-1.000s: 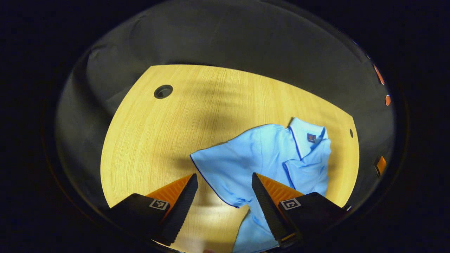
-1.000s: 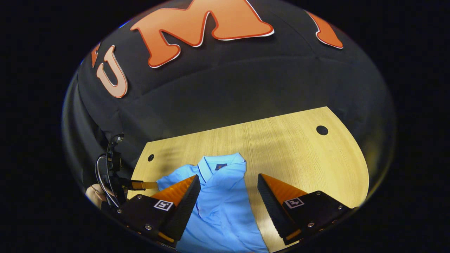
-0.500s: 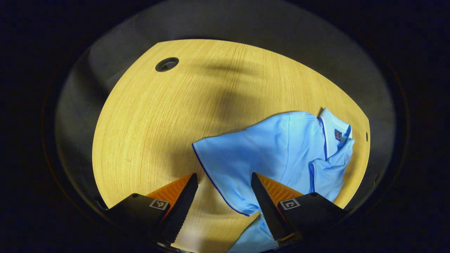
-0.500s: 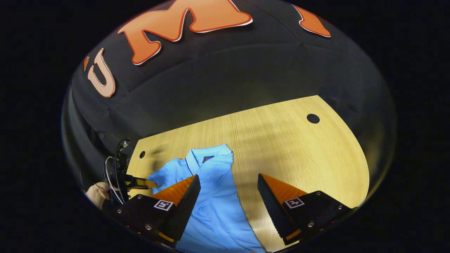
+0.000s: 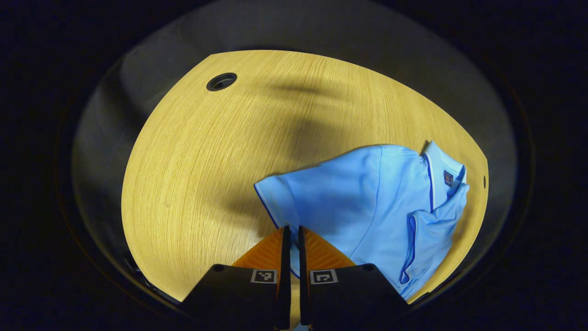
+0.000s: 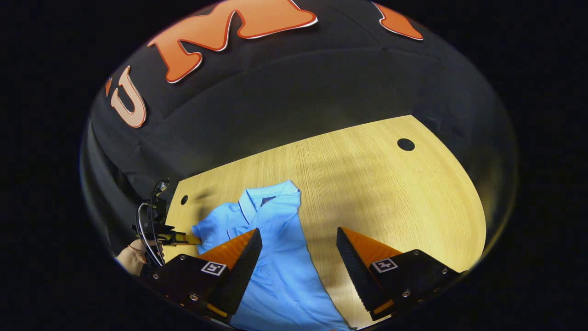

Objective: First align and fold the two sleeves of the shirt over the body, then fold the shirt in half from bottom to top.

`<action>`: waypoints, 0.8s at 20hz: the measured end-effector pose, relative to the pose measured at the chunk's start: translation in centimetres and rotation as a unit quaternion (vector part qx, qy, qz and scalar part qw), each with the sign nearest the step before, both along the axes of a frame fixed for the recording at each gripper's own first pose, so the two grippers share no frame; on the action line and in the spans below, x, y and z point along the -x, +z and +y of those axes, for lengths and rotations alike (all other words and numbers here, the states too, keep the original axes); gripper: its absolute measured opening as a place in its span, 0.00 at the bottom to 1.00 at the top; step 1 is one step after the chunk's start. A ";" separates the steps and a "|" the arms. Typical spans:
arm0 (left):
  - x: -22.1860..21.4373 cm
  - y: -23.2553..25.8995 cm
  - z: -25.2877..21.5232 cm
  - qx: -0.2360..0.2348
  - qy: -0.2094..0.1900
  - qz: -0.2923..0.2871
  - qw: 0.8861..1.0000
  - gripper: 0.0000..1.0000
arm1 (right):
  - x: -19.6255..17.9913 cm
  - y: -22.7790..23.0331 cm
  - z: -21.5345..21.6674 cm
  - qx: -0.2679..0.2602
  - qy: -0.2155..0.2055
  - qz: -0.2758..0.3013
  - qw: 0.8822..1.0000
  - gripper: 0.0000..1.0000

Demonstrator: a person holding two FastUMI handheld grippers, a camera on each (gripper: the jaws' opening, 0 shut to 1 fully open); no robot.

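The light-wood counter, with a round cable hole, carries the blue shirt flat before the black cloth wall. The left gripper is clamped on the shirt's sleeve edge. The right gripper stands wide apart above the shirt body.

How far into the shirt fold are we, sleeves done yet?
One sleeve already lies folded over the shirt body. In hand: the left claw is closed on the edge of the other sleeve, which is spread out on the table; the right claw hangs open above the body, holding nothing. Left: bring that sleeve over, then the bottom-to-top half fold; the shirt lies full length in the right gripper view.
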State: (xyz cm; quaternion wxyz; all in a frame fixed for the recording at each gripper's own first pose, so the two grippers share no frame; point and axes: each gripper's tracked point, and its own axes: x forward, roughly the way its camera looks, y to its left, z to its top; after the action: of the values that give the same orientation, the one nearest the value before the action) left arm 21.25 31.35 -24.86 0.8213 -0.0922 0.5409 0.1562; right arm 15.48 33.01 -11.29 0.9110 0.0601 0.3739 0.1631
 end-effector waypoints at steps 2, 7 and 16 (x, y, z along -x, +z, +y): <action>-0.1 1.3 -0.6 -0.005 -0.015 -0.011 1.000 0.12 | 0.1 0.2 -0.3 0.001 -0.002 -0.004 1.000 0.99; -2.1 6.9 -3.7 -0.052 -0.101 -0.073 0.991 0.12 | 0.2 1.0 -1.7 0.004 -0.014 -0.020 1.000 0.99; -3.3 12.3 -17.6 -0.063 -0.254 -0.124 0.957 0.12 | 1.4 1.0 -5.3 0.002 -0.038 -0.025 0.999 0.99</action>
State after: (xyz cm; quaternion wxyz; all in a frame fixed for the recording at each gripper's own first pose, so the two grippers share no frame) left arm 24.56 13.77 -12.55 0.8987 0.0813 0.4294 -0.0370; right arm 14.08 27.73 -10.28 0.9256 0.0685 0.3490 0.1293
